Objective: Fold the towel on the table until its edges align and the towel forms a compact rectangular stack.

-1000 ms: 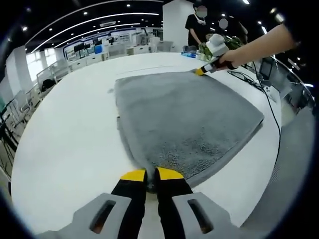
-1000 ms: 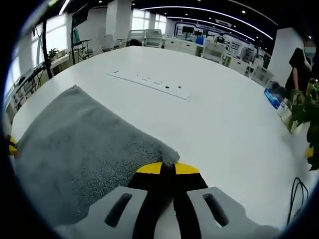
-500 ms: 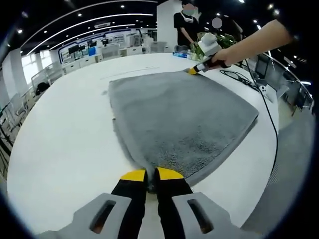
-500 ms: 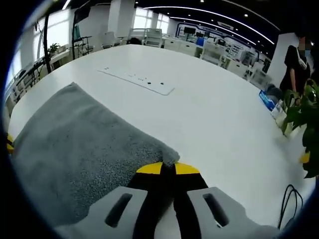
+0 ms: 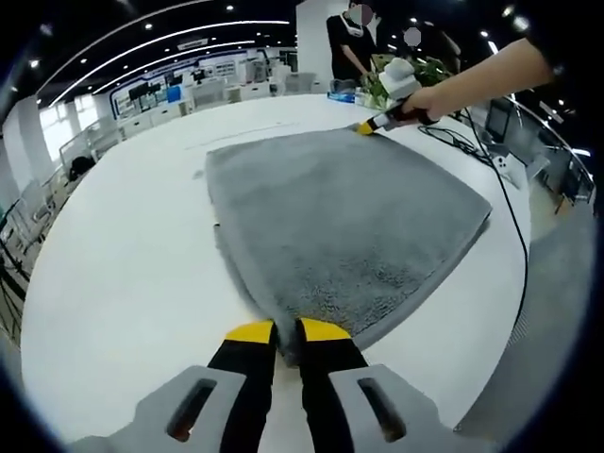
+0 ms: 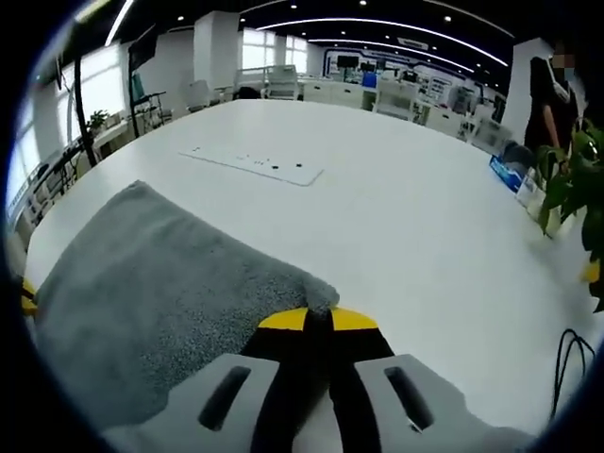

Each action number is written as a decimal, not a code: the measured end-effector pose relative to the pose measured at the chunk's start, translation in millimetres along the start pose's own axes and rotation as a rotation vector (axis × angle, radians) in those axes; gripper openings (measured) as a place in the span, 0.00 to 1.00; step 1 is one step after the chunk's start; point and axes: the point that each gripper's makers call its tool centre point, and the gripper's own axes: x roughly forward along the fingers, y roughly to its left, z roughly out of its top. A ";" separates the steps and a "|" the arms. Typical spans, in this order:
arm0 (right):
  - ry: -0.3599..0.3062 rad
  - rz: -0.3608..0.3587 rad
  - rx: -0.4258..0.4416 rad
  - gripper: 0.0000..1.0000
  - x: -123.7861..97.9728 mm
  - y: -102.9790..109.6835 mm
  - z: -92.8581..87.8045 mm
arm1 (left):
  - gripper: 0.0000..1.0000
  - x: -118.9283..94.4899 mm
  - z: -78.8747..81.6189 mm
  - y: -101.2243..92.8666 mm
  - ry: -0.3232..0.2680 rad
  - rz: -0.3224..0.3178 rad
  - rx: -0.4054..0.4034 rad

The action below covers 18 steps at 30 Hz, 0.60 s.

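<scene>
A grey towel (image 5: 340, 217) lies spread flat on the white table (image 5: 123, 245). My left gripper (image 5: 277, 332) is shut on the towel's near corner, its yellow-tipped jaws pinching the edge. At the towel's far corner, the right gripper (image 5: 368, 126) shows in the left gripper view, held by a person's hand. In the right gripper view the towel (image 6: 151, 293) stretches away to the left, and my right gripper (image 6: 317, 321) is shut on its corner. The left gripper's yellow tip (image 6: 26, 294) peeks in at that view's left edge.
A white socket strip (image 6: 250, 164) is set into the table beyond the towel. A black cable (image 5: 505, 193) runs along the table's right side. A green plant (image 6: 576, 193) and a blue box (image 6: 510, 172) stand near the far edge, where a person stands.
Both views have shifted a little with the hands. The towel stays flat, and both grippers keep their hold on its corners.
</scene>
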 end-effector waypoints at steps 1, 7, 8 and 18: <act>-0.006 0.004 0.009 0.05 0.0 -1.1 -0.5 | 0.14 -1.1 1.2 -0.1 0.001 0.006 0.010; -0.010 0.017 0.144 0.10 -2.0 -1.0 1.0 | 0.25 -3.7 20.0 -14.6 -0.017 -0.007 0.061; -0.006 0.019 0.129 0.12 -2.6 0.0 2.0 | 0.26 -2.2 24.2 -20.8 -0.024 -0.024 0.057; -0.089 0.111 0.094 0.27 -29.5 13.5 25.9 | 0.28 20.0 82.6 -101.6 -0.097 -0.170 0.213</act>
